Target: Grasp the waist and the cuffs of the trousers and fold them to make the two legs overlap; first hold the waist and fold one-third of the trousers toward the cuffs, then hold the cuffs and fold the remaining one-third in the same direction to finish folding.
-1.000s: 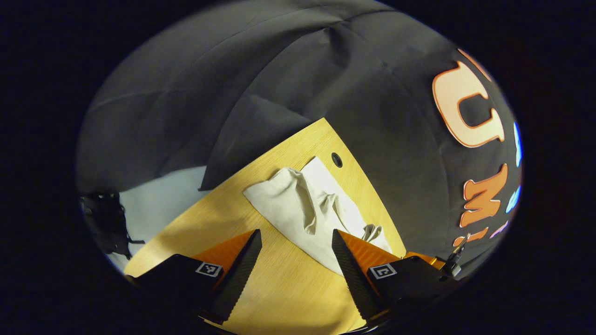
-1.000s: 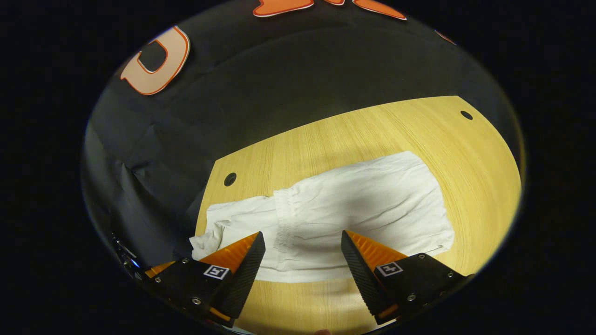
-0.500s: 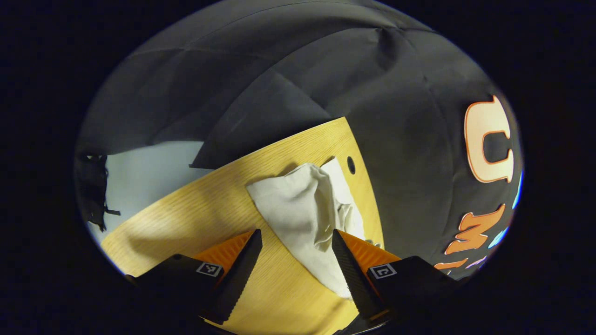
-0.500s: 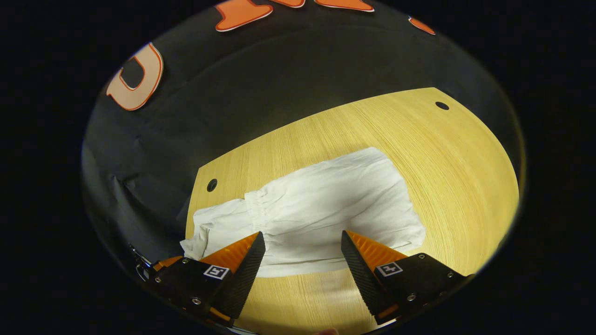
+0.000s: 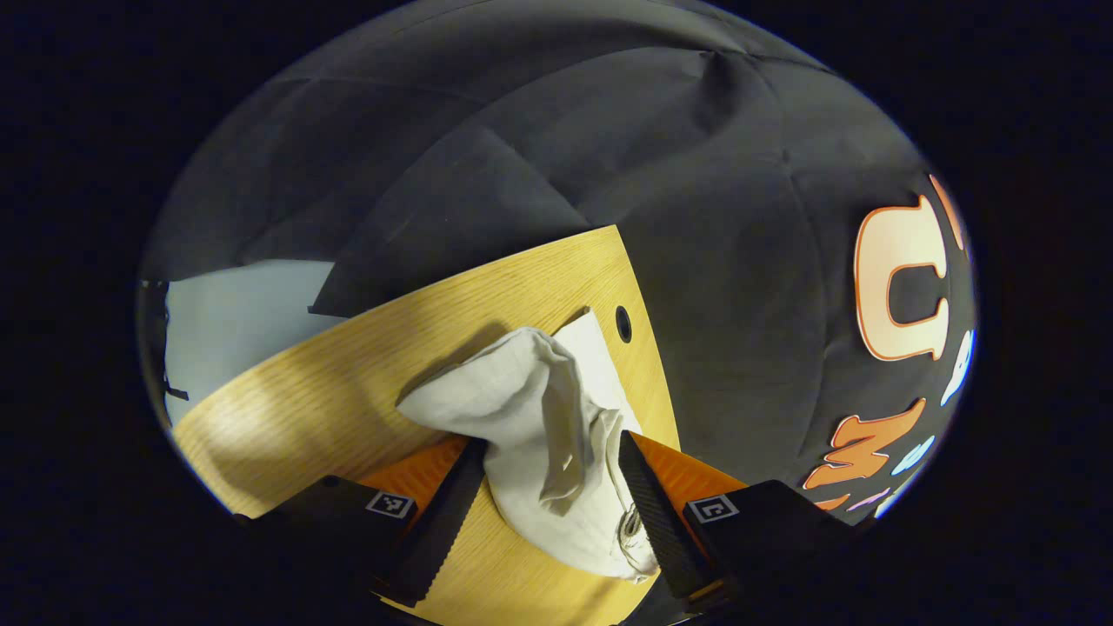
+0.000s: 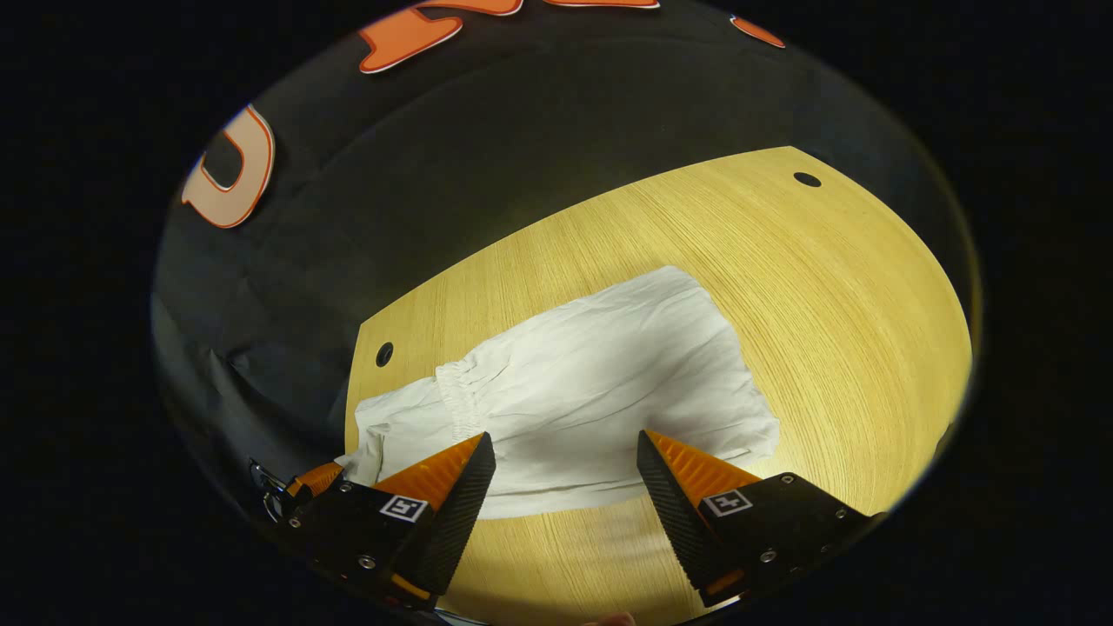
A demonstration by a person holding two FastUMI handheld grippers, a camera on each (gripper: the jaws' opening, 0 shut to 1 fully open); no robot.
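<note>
1. The white trousers (image 6: 574,400) lie on the table (image 6: 826,287), spread across the middle of the right gripper view. The elastic waist (image 6: 456,396) sits left of centre there, laid back over the fabric, so I judge the waist third already folded toward the cuffs.

2. My left tool (image 5: 543,504) sits low in the left gripper view with its fingers spread wide and a bunched end of the trousers (image 5: 539,426) lying between them. I place it there to take that end for the last fold. The cloth looks to brush both fingers (image 5: 639,496), but I cannot see them pinching it, so I call this tool wide, not gripping.

3. My right tool (image 6: 565,504) is also wide and holds nothing. It hangs over the near edge of the trousers, at the lower centre of its view, ready to take the other corner.

4. The bunched end lies near the table hole (image 5: 623,323) at the table's far edge.

5. Loose layers could slip apart, so I should catch every layer.
</note>
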